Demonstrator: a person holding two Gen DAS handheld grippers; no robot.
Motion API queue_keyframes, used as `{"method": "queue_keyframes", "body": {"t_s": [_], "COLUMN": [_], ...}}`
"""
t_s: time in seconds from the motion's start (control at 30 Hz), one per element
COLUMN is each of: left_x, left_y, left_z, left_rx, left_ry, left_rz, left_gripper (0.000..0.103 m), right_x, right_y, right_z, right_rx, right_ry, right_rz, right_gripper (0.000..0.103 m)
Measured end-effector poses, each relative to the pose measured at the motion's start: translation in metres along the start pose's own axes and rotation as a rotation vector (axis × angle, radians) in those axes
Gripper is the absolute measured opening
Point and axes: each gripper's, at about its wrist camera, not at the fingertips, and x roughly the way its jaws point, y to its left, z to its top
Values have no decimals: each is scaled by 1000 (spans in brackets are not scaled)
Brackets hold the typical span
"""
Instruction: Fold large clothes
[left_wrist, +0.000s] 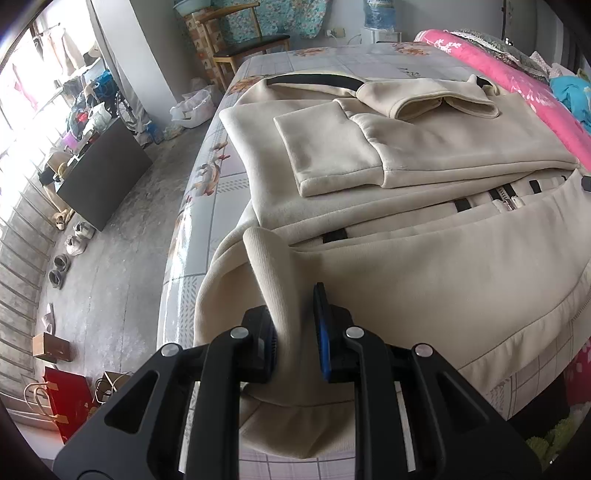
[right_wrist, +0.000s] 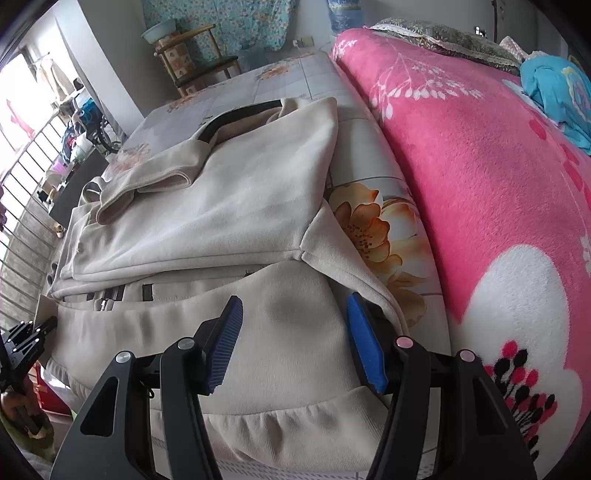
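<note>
A cream zip-up jacket (left_wrist: 424, 266) lies on the bed, its sleeves folded across the chest and its black-lined collar at the far end. My left gripper (left_wrist: 295, 325) is shut on the ribbed hem at the jacket's near left corner, pinching up a fold. In the right wrist view the jacket (right_wrist: 229, 206) fills the middle. My right gripper (right_wrist: 295, 332) is open, with its blue pads on either side of the hem fabric at the near right corner. The left gripper (right_wrist: 26, 347) shows at the left edge there.
The bed has a floral sheet (left_wrist: 218, 177). A pink fleece blanket (right_wrist: 480, 184) lies along the jacket's right side, with blue cloth (right_wrist: 561, 96) on it. A wooden chair (left_wrist: 240, 48) stands beyond the bed. Shoes (left_wrist: 70, 247), bags and a dark board lie on the floor left.
</note>
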Motion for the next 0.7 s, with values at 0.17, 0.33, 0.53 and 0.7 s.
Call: {"method": "queue_keyframes", "body": {"t_s": [0.17, 0.33, 0.53, 0.7], "left_x": [0, 0, 0, 0], "left_y": [0, 0, 0, 0], "left_z": [0, 0, 0, 0], "left_rx": [-1, -3, -1, -1], "left_ry": [1, 2, 1, 3], "left_rz": [-2, -3, -1, -1], "left_gripper": [18, 18, 18, 18], "right_x": [2, 1, 3, 5], "right_y": [0, -1, -4, -5], "right_z": [1, 2, 5, 9], "right_rx": [4, 19, 36, 54], "right_ry": [9, 14, 20, 21], "right_rz": [-1, 8, 24, 44], "right_gripper": [58, 58, 58, 61]}}
